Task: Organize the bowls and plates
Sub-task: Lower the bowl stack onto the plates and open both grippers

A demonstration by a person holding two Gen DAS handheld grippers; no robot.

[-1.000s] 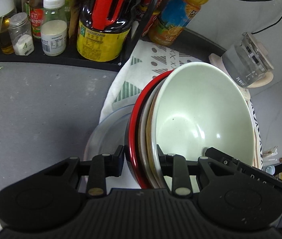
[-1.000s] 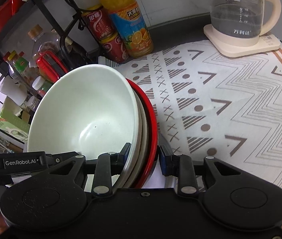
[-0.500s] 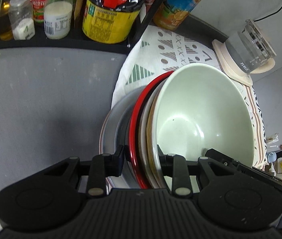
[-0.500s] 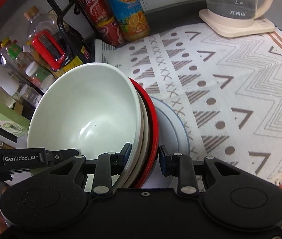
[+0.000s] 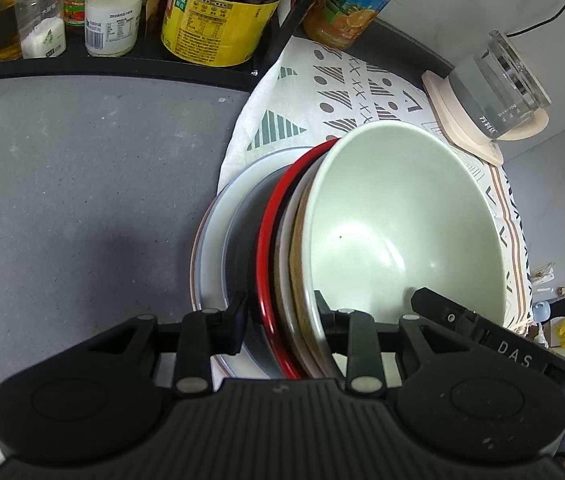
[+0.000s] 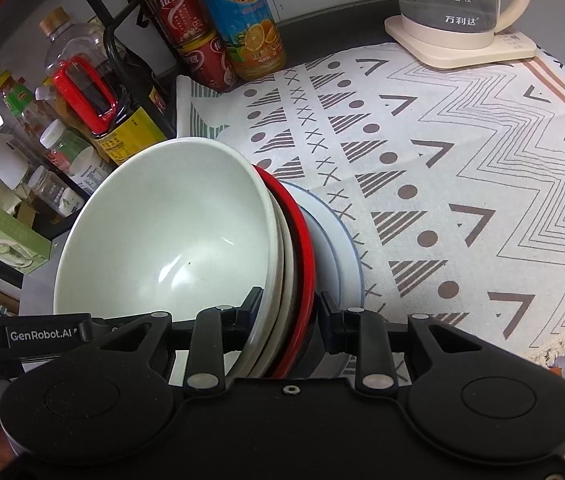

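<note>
A nested stack of bowls, pale green bowl [image 5: 402,220] [image 6: 170,232] on top, cream ones under it and a red-rimmed black bowl [image 5: 268,248] [image 6: 306,240] at the bottom, is gripped from both sides. My left gripper [image 5: 282,320] is shut on the stack's rims at one side. Opposite it, my right gripper [image 6: 288,316] is shut on the rims too. The stack hangs just over, or rests on, a white plate with a blue rim [image 5: 214,248] [image 6: 342,248] lying half on the patterned cloth [image 6: 462,168]; contact is hidden.
A black rack [image 5: 122,64] holds sauce bottles and jars [image 5: 218,12] at the back. Red cans and an orange drink bottle [image 6: 242,20] stand beside it. A glass kettle [image 6: 454,0] sits on its base at the cloth's far corner. Grey countertop [image 5: 82,180] lies left of the plate.
Both grippers have sunk with the bowl stack toward the plate, which shows more fully under the stack now. The grips have not changed.
</note>
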